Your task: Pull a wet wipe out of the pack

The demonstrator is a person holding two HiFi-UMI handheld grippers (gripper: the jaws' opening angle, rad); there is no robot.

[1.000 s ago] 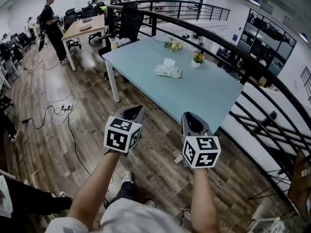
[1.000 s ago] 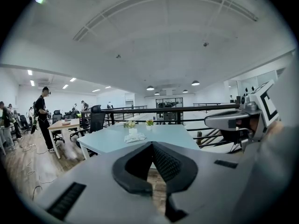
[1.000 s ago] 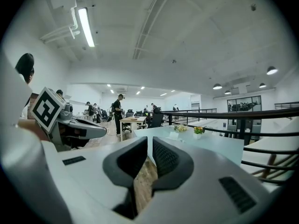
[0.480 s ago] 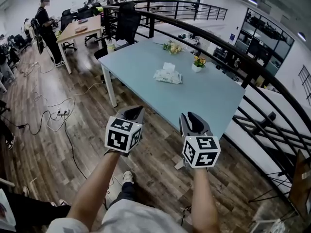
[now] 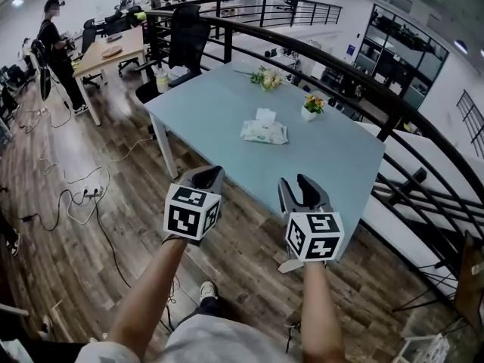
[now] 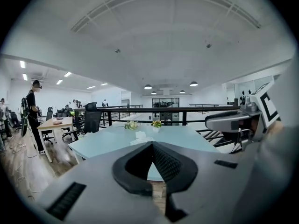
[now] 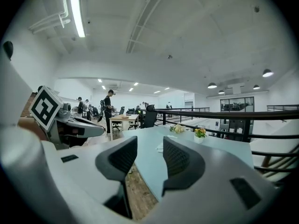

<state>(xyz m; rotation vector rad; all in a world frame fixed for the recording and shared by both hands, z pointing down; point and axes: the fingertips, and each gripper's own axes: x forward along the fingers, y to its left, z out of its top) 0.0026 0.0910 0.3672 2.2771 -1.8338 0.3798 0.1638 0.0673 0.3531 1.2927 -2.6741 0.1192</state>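
Note:
The wet wipe pack (image 5: 265, 132) lies mid-table on the pale blue table (image 5: 333, 165), with a white wipe sticking up from its top. It shows small and far off in the left gripper view (image 6: 139, 136) and through the gap of the jaws in the right gripper view (image 7: 160, 146). Both grippers are held in the air short of the table's near edge, well apart from the pack. My left gripper (image 5: 203, 177) (image 6: 152, 146) is shut, its tips meeting, with nothing in it. My right gripper (image 5: 302, 187) (image 7: 149, 147) has its jaws opening, and nothing is between them.
Two small flower pots (image 5: 311, 106) (image 5: 266, 76) stand on the table's far side. A black railing (image 5: 393, 112) runs behind and to the right of it. A black office chair (image 5: 181, 40), a wooden desk (image 5: 113, 51) and a standing person (image 5: 53, 29) are at the far left. Cables (image 5: 76, 195) lie on the wooden floor.
Both grippers have moved forward towards the table's near edge, which now looks closer. The right gripper's jaws have parted from shut. The left jaws stay shut.

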